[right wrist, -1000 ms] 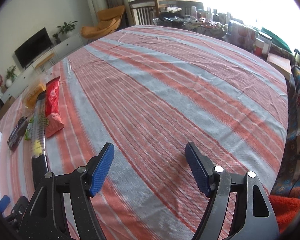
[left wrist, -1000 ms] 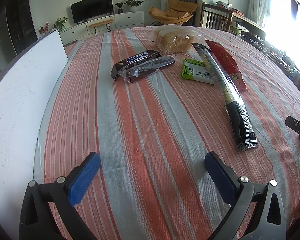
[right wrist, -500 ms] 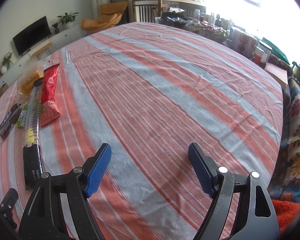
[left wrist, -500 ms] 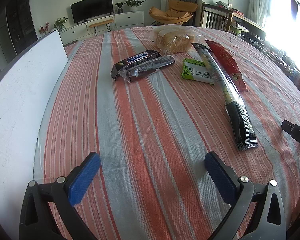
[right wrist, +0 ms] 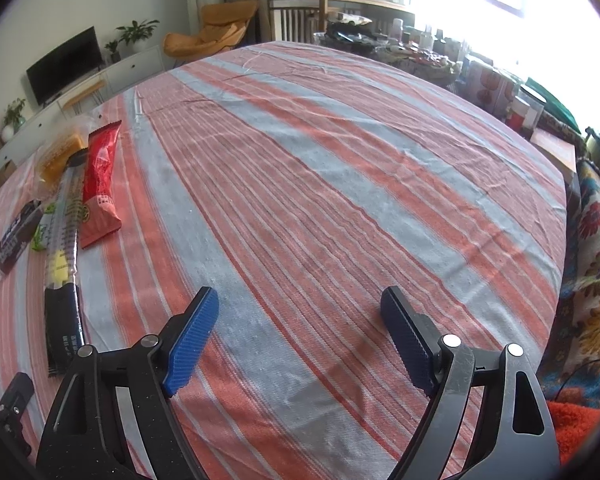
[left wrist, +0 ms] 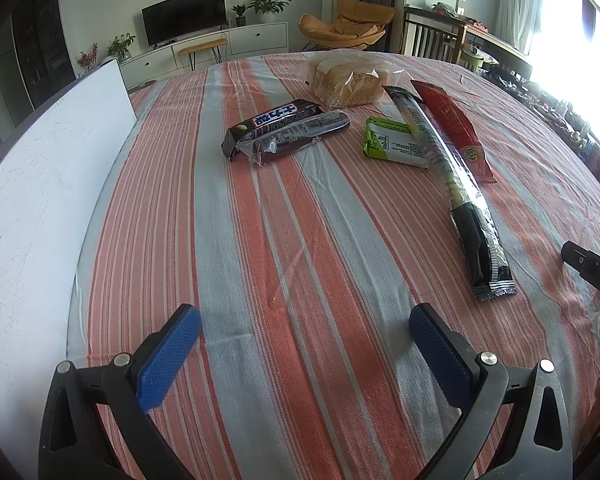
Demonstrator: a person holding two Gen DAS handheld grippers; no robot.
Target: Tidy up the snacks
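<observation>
I hold the left tongs [left wrist: 304, 344] wide apart over the striped tabletop [left wrist: 284, 240], with nothing between the pads. The right tongs [right wrist: 300, 334] are opening, also empty. Ahead of the left tongs lie the snacks: a dark chocolate bar [left wrist: 272, 126] touching a clear-wrapped dark biscuit pack [left wrist: 300, 138], a green packet [left wrist: 394, 144], a long clear-and-black pack [left wrist: 456, 188], a red packet [left wrist: 454, 128] and bagged bread [left wrist: 350, 80]. They lie well left of the right tongs. A white board [left wrist: 40, 200] stands left.
</observation>
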